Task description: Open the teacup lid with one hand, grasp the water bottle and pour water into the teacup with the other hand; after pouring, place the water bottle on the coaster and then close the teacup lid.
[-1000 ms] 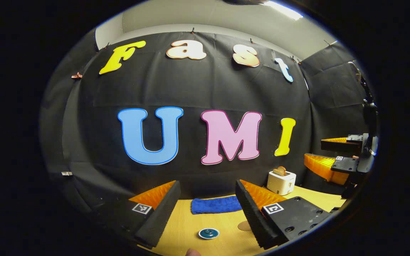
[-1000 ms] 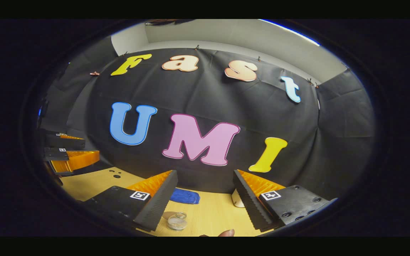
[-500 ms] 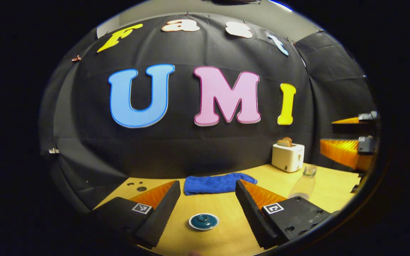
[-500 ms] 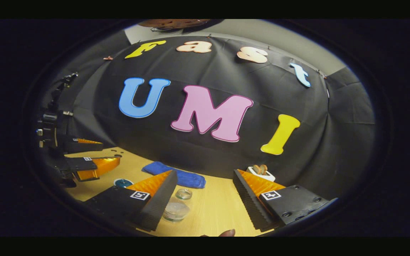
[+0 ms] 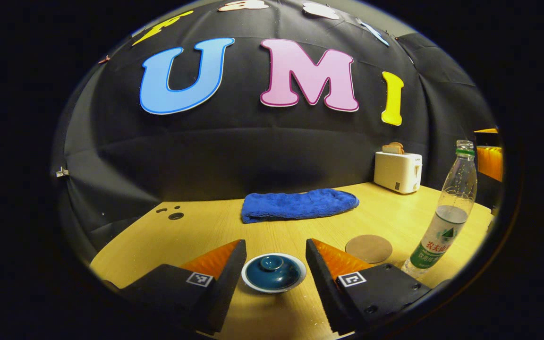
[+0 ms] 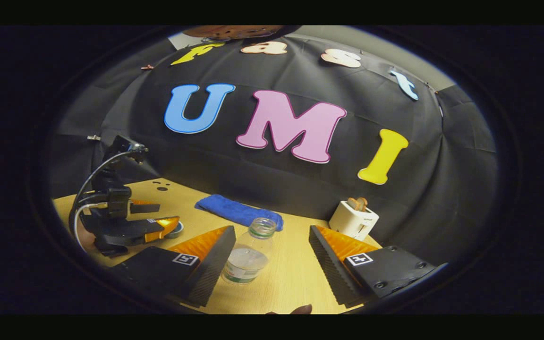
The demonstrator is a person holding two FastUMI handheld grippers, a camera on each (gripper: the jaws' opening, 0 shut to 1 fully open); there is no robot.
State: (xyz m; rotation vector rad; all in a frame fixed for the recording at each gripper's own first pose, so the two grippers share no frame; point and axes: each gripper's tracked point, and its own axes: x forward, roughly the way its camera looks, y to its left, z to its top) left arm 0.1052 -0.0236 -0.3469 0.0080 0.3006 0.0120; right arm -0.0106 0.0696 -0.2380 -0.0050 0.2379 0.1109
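On the wooden desk [image 5: 206, 231], the left claw [image 5: 274, 257] stood spread around the teacup lid [image 5: 273, 272] for lifting, while the right claw [image 6: 272, 252] gaped before the water bottle [image 6: 249, 257].

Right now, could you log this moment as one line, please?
left tool open, straddling teacup lid | right tool open, nearing water bottle | coaster bare

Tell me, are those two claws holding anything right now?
Nothing is held: the left gripper brackets the teacup lid, the right gripper is open near the water bottle.
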